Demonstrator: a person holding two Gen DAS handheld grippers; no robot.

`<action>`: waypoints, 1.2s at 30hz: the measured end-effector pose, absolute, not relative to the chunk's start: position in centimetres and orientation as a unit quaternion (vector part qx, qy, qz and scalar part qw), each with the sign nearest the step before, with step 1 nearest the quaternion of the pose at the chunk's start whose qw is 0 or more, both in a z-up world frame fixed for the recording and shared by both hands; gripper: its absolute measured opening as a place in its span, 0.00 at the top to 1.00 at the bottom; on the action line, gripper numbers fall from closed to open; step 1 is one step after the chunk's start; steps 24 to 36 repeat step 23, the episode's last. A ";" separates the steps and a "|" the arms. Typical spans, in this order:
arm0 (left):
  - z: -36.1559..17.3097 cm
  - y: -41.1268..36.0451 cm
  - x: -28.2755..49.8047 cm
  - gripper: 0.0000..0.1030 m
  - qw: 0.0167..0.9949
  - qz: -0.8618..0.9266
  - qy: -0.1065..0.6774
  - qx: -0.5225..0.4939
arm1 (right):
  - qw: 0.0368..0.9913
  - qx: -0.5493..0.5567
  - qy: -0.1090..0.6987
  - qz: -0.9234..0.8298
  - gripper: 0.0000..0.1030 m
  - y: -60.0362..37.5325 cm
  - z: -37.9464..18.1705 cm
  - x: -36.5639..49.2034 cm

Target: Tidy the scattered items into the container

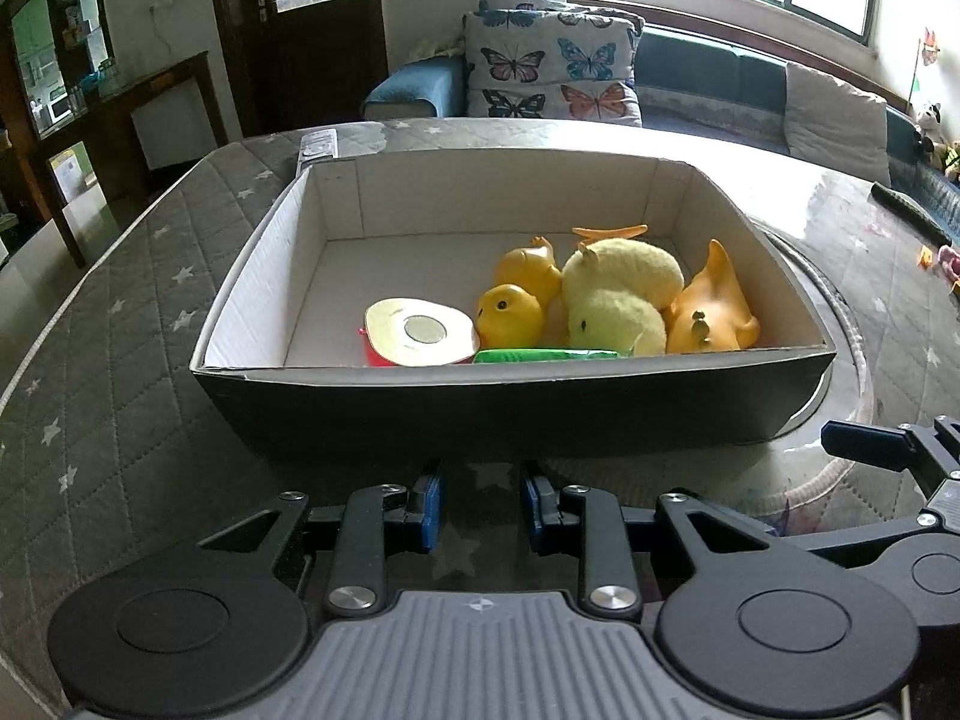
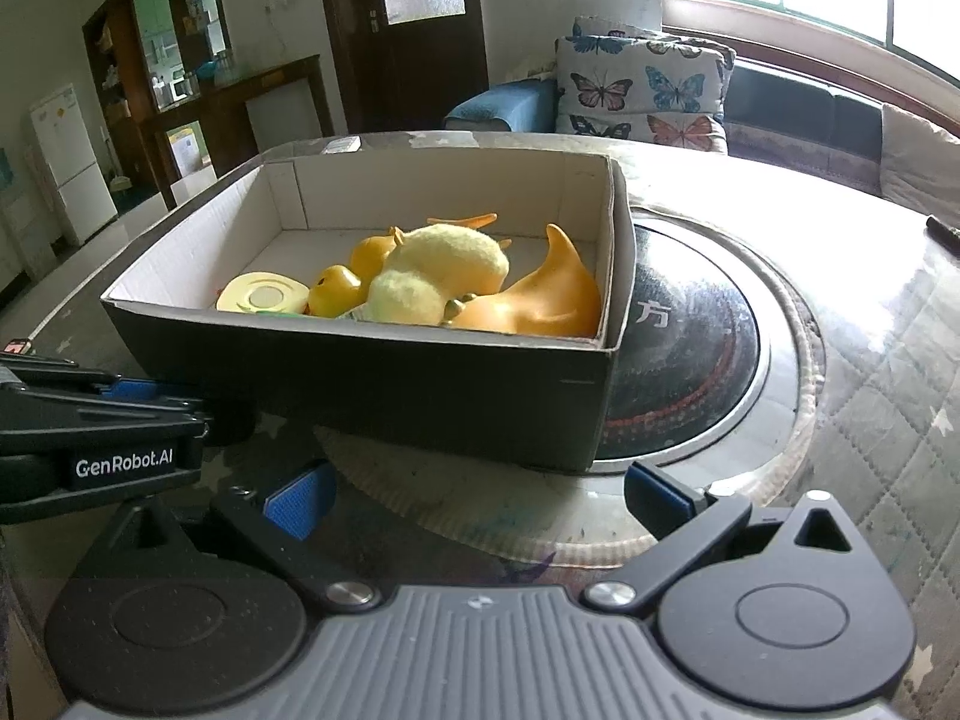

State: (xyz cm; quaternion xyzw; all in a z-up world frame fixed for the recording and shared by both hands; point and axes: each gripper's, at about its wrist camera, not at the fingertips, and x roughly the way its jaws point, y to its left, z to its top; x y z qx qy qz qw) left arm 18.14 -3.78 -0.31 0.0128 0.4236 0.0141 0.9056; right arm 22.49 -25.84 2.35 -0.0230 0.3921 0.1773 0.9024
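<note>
Box (image 1: 336, 408): set on the quilted table (image 1: 120, 312), near its front edge.
Toys (image 1: 624, 294): gathered in the box's right half.
Left gripper (image 1: 480, 507): jaws nearly closed, nothing held.
Right gripper (image 2: 474, 495): jaws spread wide, nothing held.

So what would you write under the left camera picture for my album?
Yellow toys tidied into the cardboard box, with the empty left gripper in front of it.

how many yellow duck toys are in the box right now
3, all on the right side of the box: a small rubber duck near the middle, a plush duck beside it, and a larger rubber duck by the right wall. More may be hidden underneath.
</note>
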 end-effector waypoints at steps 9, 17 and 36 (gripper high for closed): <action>-0.4 -3.6 18.3 0.72 0.906 0.017 0.423 0.012 | 0.898 -0.028 0.399 0.184 0.00 -25.2 1.9 22.5; -0.5 -3.0 18.4 0.72 0.907 0.026 0.421 0.006 | 0.898 -0.030 0.398 0.186 0.00 -25.1 2.0 22.7; -0.5 -2.9 18.6 0.72 0.907 0.026 0.421 -0.002 | 0.899 -0.031 0.396 0.186 0.00 -24.9 2.1 22.9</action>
